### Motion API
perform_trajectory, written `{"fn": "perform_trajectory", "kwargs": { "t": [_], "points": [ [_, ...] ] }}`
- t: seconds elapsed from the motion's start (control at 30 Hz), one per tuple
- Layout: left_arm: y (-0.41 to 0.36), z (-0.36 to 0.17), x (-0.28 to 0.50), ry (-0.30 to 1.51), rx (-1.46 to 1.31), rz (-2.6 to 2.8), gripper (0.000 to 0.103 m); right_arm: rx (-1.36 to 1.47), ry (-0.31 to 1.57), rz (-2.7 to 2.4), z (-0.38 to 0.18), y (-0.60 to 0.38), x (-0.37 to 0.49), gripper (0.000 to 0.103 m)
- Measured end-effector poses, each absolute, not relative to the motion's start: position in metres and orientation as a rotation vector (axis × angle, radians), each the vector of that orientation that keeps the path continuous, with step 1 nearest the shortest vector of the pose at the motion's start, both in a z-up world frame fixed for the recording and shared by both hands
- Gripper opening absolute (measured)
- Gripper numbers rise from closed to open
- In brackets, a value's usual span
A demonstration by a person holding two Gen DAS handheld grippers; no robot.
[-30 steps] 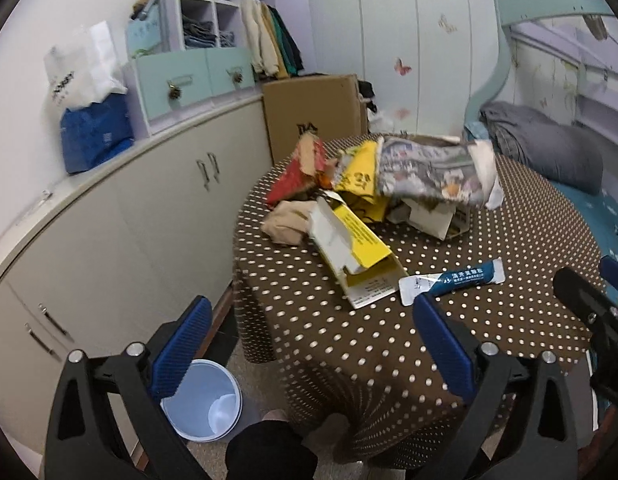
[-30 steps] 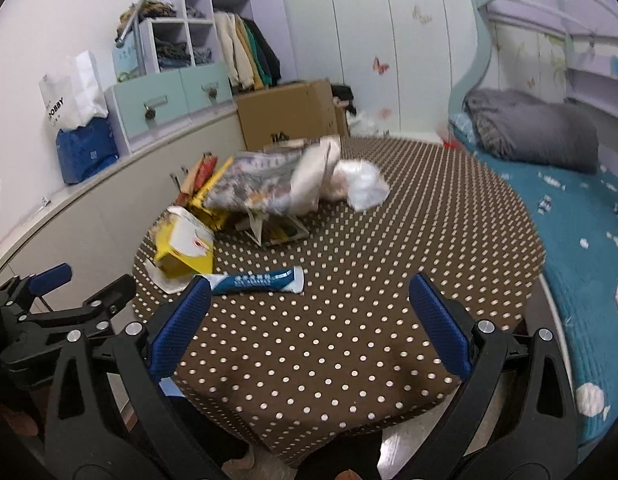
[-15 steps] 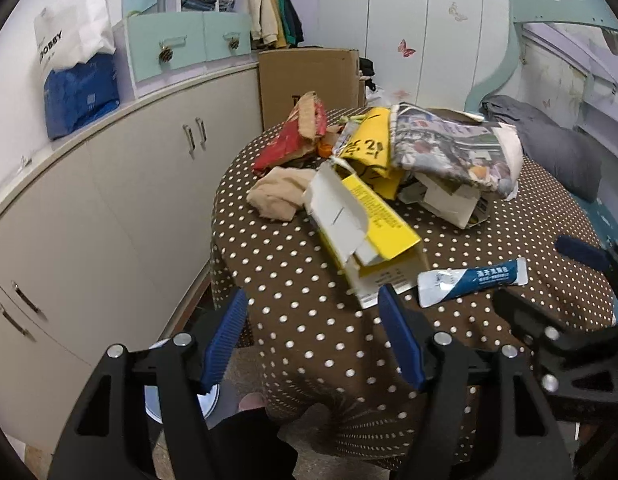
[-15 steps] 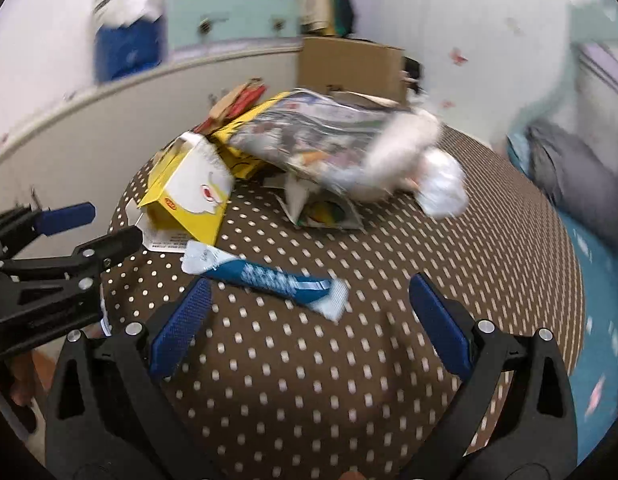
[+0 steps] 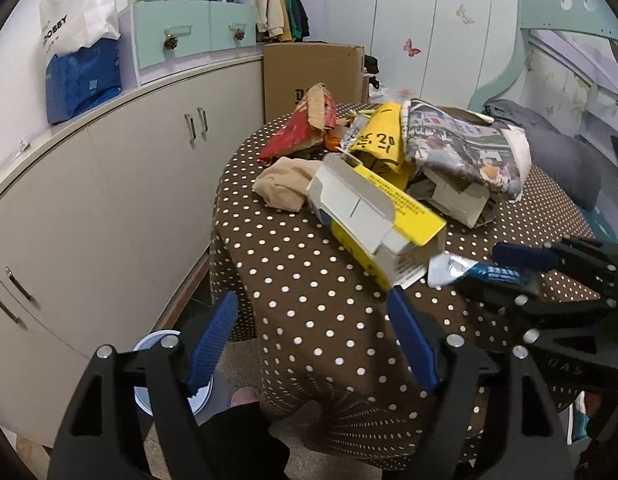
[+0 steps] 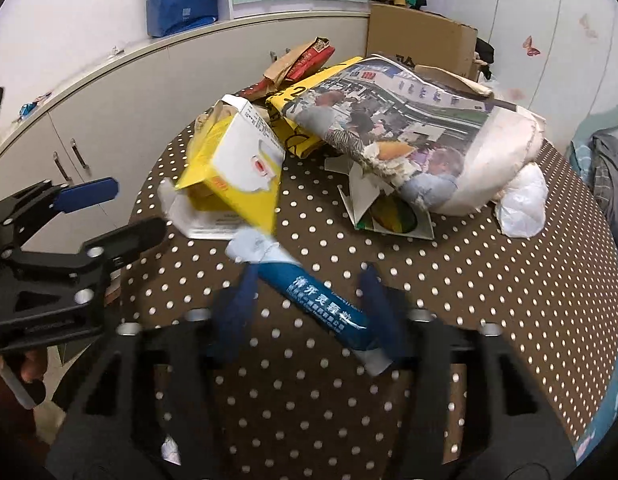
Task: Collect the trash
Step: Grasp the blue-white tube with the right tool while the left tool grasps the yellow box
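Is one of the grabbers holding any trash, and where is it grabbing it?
The right gripper is closing around the blue tube at its middle, not clearly gripping yet. The left gripper is opening and holds nothing.

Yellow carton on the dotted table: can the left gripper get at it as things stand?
Probably yes. The left gripper, jaws opening and empty, faces the yellow carton over bare tablecloth; the right gripper works the blue tube beside it.

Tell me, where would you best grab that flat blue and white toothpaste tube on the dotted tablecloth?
Across the middle of the blue and white toothpaste tube, from above. It lies flat and slanted, narrow across its width, so the pads fit either long side. The right tongs already straddle it there, jaws closing. Its crimped white ends look too thin to hold.
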State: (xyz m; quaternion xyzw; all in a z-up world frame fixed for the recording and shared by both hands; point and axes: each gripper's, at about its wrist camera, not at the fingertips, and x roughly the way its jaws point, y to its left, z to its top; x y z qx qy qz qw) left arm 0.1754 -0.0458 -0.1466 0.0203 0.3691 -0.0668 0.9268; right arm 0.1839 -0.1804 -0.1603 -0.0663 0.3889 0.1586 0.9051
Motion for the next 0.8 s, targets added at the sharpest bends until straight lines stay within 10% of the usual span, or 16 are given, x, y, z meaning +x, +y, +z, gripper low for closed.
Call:
{"fn": "perform_trajectory", "kwargs": {
  "t": [0.17,0.6,0.8],
  "points": [
    [-0.055,-0.148,0.179,0.760,0.032,-0.169,0.076,-0.123,0.799,0.310,-0.162,-0.190,0.161,0.016],
    [-0.098,-0.149,0.211,0.786,0.036,-0.114,0.073,0.069,0.757,0.178,-0.160,-0.236,0.141,0.015],
    [-0.087,-0.148,0.216,0.801,-0.023,-0.109,0.011,0.111,0.743,0.194,-0.162,-0.226,0.148,0.015]
  ]
}}
